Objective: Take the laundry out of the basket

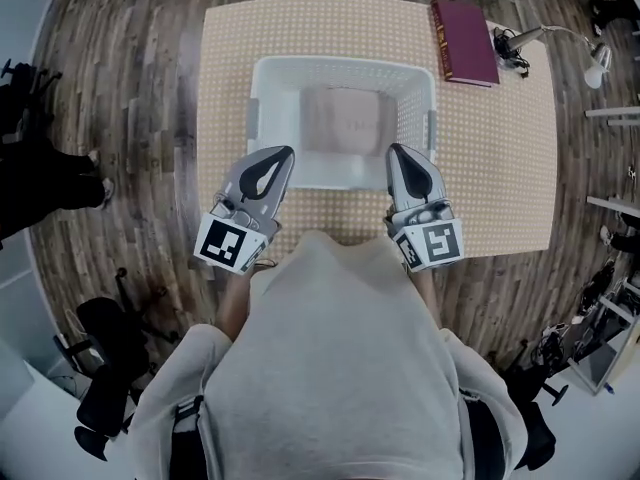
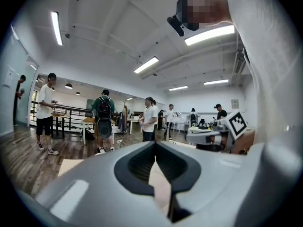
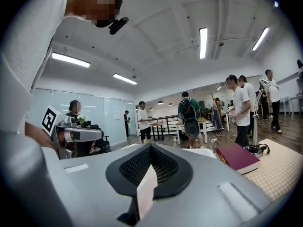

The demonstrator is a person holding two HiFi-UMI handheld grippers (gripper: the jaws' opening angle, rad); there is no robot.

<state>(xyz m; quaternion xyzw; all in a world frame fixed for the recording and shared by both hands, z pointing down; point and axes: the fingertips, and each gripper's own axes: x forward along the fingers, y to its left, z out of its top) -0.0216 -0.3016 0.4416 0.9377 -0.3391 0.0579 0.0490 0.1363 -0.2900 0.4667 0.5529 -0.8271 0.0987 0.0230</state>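
Note:
A white laundry basket (image 1: 265, 88) stands in the middle of a beige dotted table top (image 1: 500, 158). A folded pale beige cloth (image 1: 345, 120) lies on its bottom. In the head view my left gripper (image 1: 287, 152) hovers over the basket's near left corner, and my right gripper (image 1: 392, 149) over its near right corner. Both point away from me, jaws together with nothing between them. The left gripper (image 2: 155, 144) and right gripper (image 3: 150, 146) views look nearly level across the room. In the right gripper view, a strip of the basket's rim (image 3: 201, 151) shows past the jaws.
A maroon book (image 1: 464, 40) (image 3: 236, 157) lies at the table's far right corner, beside cables and a white lamp (image 1: 598, 66). Wooden floor surrounds the table. Several people (image 2: 104, 119) stand in the room beyond. A black chair base (image 1: 105, 368) sits at my left.

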